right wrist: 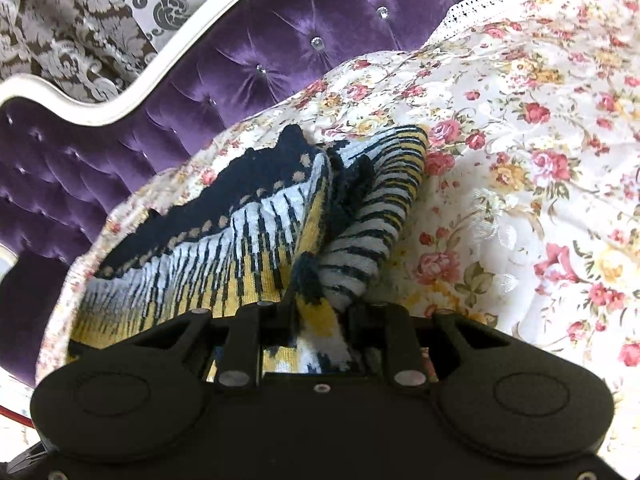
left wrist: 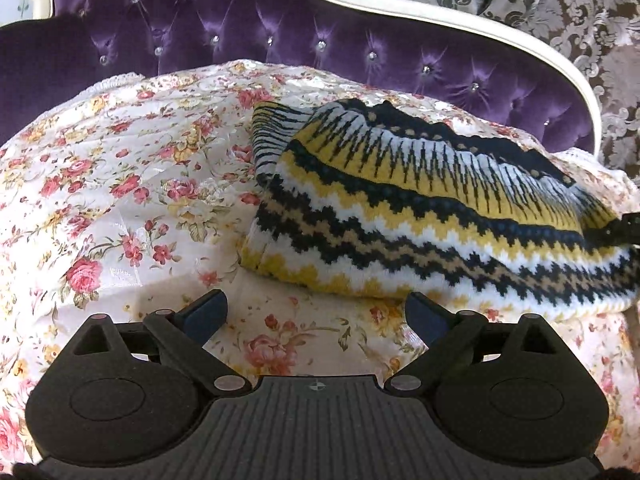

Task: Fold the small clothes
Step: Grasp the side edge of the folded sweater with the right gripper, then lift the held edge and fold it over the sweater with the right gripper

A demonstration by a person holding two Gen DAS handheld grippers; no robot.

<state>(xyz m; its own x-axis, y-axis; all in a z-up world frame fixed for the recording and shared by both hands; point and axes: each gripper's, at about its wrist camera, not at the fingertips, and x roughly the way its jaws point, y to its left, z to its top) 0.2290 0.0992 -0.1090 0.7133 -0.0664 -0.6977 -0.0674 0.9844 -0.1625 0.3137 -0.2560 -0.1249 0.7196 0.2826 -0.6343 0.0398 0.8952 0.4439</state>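
Observation:
A knitted garment [left wrist: 420, 208] with yellow, white, tan and navy zigzag bands lies on the floral cover [left wrist: 120, 184] of a sofa, right of centre in the left wrist view. My left gripper [left wrist: 316, 312] is open and empty, just short of the garment's near edge. In the right wrist view my right gripper [right wrist: 320, 316] is shut on a bunched fold of the same garment [right wrist: 224, 240], which is pulled up between the fingers. The fingertips are hidden by the cloth.
A purple tufted sofa back [left wrist: 280, 52] with a white frame [left wrist: 480, 28] rises behind the cover. Patterned grey and brown curtains [left wrist: 580, 12] hang beyond it. The floral cover has a lace edge [right wrist: 476, 4].

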